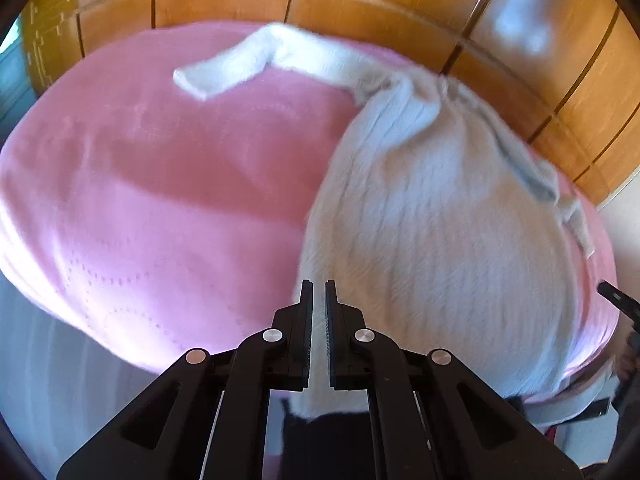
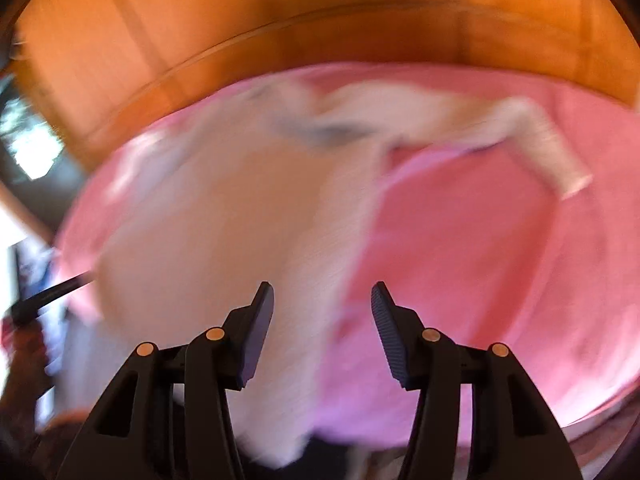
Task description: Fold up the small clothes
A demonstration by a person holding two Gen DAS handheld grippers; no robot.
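A white knitted sweater (image 1: 432, 220) lies on a pink blanket (image 1: 160, 184). One sleeve (image 1: 236, 64) stretches off to the far left. My left gripper (image 1: 319, 296) is shut on the sweater's near hem, and the cloth runs up between its fingers. In the blurred right wrist view the sweater (image 2: 240, 220) lies left of centre, with a sleeve (image 2: 552, 144) at the far right. My right gripper (image 2: 322, 300) is open and empty above the sweater's near edge. Its left finger (image 2: 260, 320) is over the white cloth and its right finger (image 2: 386, 328) is over the pink blanket (image 2: 500, 260).
A wooden panelled wall (image 1: 360, 4) runs behind the bed. The other gripper's dark tip (image 1: 616, 300) shows at the right edge of the left wrist view. A white sheet (image 1: 60, 360) hangs below the blanket's near left edge.
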